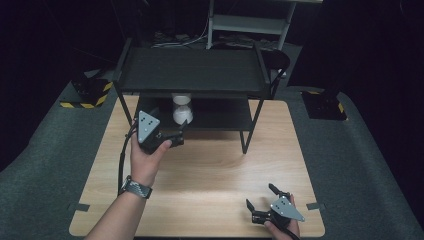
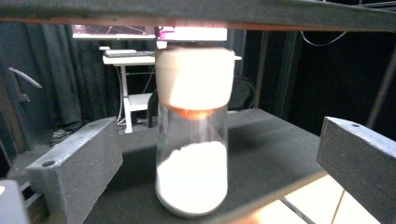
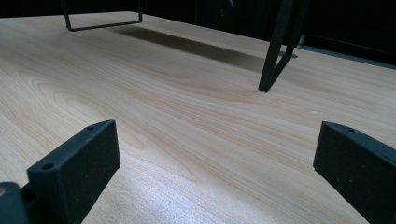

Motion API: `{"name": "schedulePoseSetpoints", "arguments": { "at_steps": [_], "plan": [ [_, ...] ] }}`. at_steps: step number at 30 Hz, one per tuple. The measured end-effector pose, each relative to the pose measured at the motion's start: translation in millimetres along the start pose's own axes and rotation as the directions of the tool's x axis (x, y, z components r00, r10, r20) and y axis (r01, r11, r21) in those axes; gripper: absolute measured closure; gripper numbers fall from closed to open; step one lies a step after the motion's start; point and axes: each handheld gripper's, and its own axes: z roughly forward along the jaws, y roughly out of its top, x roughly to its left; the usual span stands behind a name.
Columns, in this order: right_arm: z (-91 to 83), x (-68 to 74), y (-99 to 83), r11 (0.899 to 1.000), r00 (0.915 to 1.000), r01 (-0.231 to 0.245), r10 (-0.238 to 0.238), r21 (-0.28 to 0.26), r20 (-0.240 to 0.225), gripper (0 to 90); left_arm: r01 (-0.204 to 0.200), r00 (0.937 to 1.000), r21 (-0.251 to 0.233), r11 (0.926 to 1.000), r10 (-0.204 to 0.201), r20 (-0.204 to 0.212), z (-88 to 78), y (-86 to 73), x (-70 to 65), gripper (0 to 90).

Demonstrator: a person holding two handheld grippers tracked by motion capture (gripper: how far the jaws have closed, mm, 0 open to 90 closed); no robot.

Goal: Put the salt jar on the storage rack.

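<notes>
On the rack's lower shelf [image 2: 275, 140], the jar [image 2: 192, 140] stands upright between the left tongs' [image 2: 205, 158] spread, untouching jaws.

We take this for a lab: black curtains [image 2: 42, 70], hazard-striped stands [image 1: 90, 92], a wooden table [image 1: 215, 170], a desk [image 2: 128, 58].

A light wooden desk [image 1: 210, 175] carries a black two-tier metal shelf rack [image 1: 192, 70] at its far edge. On the rack's lower shelf [image 1: 225, 116], towards the left, a corked glass jar [image 2: 192, 135] of white powder stands upright.
</notes>
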Motion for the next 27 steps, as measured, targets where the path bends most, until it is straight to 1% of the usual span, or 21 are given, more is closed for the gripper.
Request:
{"name": "schedulePoseSetpoints", "arguments": {
  "at_steps": [1,2,5,6,7,8,10,11,13,14,15,16,17,18,19,20,21,24,25,26,27],
  "plan": [
    [0.2,0.0,0.1,1.0,1.0,0.001,-0.001,0.001,-0.001,0.7,-0.002,1.0,-0.003,1.0,0.002,0.004,-3.4,-3.1,0.0,0.5],
    [0.2,0.0,0.1,1.0,1.0,0.001,-0.001,0.001,-0.001,0.7,-0.002,1.0,-0.003,1.0,0.002,0.004,-3.4,-3.1,0.0,0.5],
    [0.5,0.1,0.3,1.0,1.0,0.006,-0.006,0.003,-0.003,0.7,-0.002,0.9998,-0.015,0.9999,0.002,0.021,-17.5,-15.4,1.3,0.5],
    [0.5,0.1,0.4,1.0,1.0,0.007,-0.007,0.003,-0.003,0.8,-0.002,0.9998,-0.015,0.9999,0.002,0.021,-17.5,-15.4,1.3,0.5],
    [0.5,0.1,0.4,1.0,1.0,0.007,-0.007,0.003,-0.003,0.8,-0.001,0.9997,-0.015,0.9999,0.002,0.023,-21.0,-18.2,1.1,0.5],
    [0.6,0.1,0.4,1.0,1.0,0.008,-0.008,0.003,-0.004,0.7,-0.007,0.9993,-0.019,0.9998,0.008,0.035,-28.3,-24.7,1.8,0.5],
    [0.7,0.2,0.4,1.0,1.0,0.008,-0.008,0.003,-0.003,0.7,-0.026,0.9986,-0.03,0.9992,0.028,0.046,-35.8,-32.6,2.0,0.5],
    [0.7,0.2,0.4,1.0,1.0,0.008,-0.008,0.003,-0.003,0.7,-0.026,0.9986,-0.03,0.9992,0.028,0.046,-35.8,-32.6,2.0,0.5],
    [0.7,0.2,0.5,1.0,1.0,0.008,-0.008,0.004,-0.004,0.8,-0.025,0.9977,-0.039,0.9989,0.027,0.062,-42.7,-41.5,3.1,0.5],
    [0.7,0.3,0.6,1.0,1.0,0.008,-0.008,0.004,-0.004,0.7,-0.024,0.9979,-0.038,0.999,0.027,0.059,-49.5,-49.4,1.6,0.5],
    [0.7,0.3,0.6,1.0,1.0,0.008,-0.008,0.004,-0.004,0.7,-0.024,0.9979,-0.038,0.999,0.027,0.059,-49.5,-49.4,1.6,0.5],
    [0.7,0.5,0.6,1.0,0.9999,0.009,-0.009,0.005,-0.004,0.7,-0.027,0.998,-0.048,0.9985,0.03,0.055,-56.9,-58.9,0.0,0.5],
    [0.8,0.6,0.7,1.0,0.9999,0.01,-0.01,0.005,-0.004,0.7,-0.028,0.9978,-0.049,0.9984,0.031,0.058,-60.3,-63.2,-0.1,0.5],
    [0.8,0.6,0.7,1.0,0.9999,0.01,-0.01,0.005,-0.004,0.7,-0.028,0.9978,-0.049,0.9984,0.031,0.058,-60.3,-63.2,-0.1,0.5],
    [0.8,0.7,0.7,1.0,0.9999,0.011,-0.011,0.005,-0.004,0.7,-0.026,0.9976,-0.05,0.9984,0.029,0.063,-63.4,-67.9,-0.2,0.5],
    [0.8,0.7,0.6,1.0,0.9999,0.012,-0.012,0.005,-0.004,0.7,-0.026,0.9973,-0.05,0.9984,0.03,0.067,-66.7,-72.4,-0.2,0.5],
    [0.8,0.8,0.6,1.0,0.9999,0.011,-0.011,0.005,-0.004,0.7,-0.026,0.997,-0.043,0.9987,0.029,0.071,-73.0,-81.2,-0.7,0.5],
    [0.7,0.7,0.6,1.0,0.9999,0.012,-0.012,0.005,-0.005,0.7,-0.021,0.9966,-0.033,0.9992,0.023,0.079,-80.6,-95.1,-1.3,0.5],
    [0.7,0.7,0.6,1.0,0.9999,0.012,-0.012,0.005,-0.005,0.8,-0.022,0.9964,-0.029,0.9994,0.024,0.081,-82.8,-100.1,-1.5,0.5],
    [0.8,0.7,0.6,1.0,0.9999,0.012,-0.012,0.005,-0.005,0.7,-0.031,0.9963,-0.02,0.9993,0.033,0.079,-85.7,-106.0,-2.2,0.5],
    [0.8,0.7,0.6,1.0,0.9999,0.012,-0.012,0.005,-0.005,0.7,-0.031,0.9963,-0.02,0.9993,0.033,0.079,-85.7,-106.0,-2.2,0.5]
  ]
}}
